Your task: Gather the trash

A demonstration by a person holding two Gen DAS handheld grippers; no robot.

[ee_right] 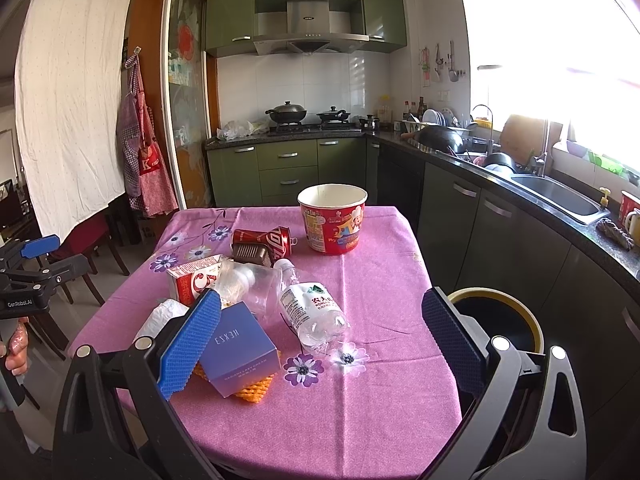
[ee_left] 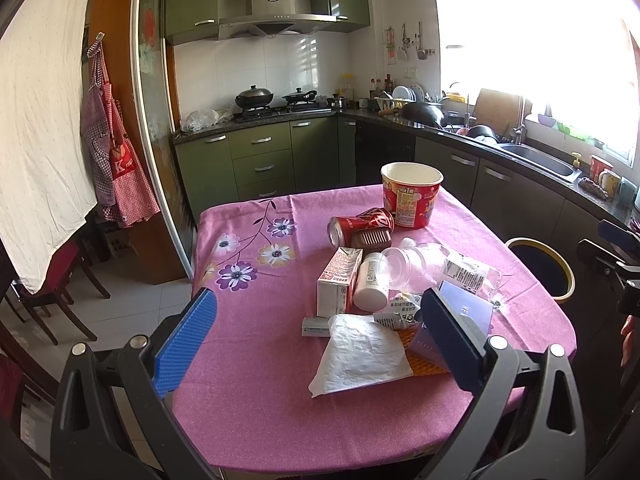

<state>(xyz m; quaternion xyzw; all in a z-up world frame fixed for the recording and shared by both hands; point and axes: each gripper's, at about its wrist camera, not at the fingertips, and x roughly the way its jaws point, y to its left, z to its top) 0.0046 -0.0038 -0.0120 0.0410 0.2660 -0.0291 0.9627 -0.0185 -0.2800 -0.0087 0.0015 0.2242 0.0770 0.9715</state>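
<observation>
Left wrist view. The left claw (ee_left: 320, 328) stands released, its two blue ribbed pads wide apart above the near part of the worktop (ee_left: 256, 400), which is covered in a pink cloth printed with purple and white flowers. The trash lies clustered on the right half: a crumpled white tissue (ee_left: 360, 354) nearest, partly over an orange foam net (ee_left: 424, 360); a purple glossy box (ee_left: 468, 308) behind the right pad; a small flat white box (ee_left: 316, 327); a rectangular milk carton (ee_left: 338, 282) upright; a white cylindrical bottle (ee_left: 372, 280) on its side beside it; a clear plastic cup (ee_left: 404, 266) tipped over; a crushed clear water bottle (ee_left: 468, 274); a dented red can (ee_left: 360, 226) lying flat, touching a brown ridged tray (ee_left: 372, 238); and a red paper noodle tub (ee_left: 412, 196) upright at the far edge. The left half of the cloth is bare. A round dark bin (ee_left: 544, 268) with a yellow rim sits just beyond the right edge.

Right wrist view. The right claw (ee_right: 320, 344) is likewise released and grasps nothing. Its left pad overlaps the purple box (ee_right: 238, 350); its right pad stands before the bin (ee_right: 500, 320). The water bottle (ee_right: 316, 312) lies between the pads, farther off. The near and right portions of the cloth are clear. The left gripper and a hand (ee_right: 18, 348) show at the left edge.
</observation>
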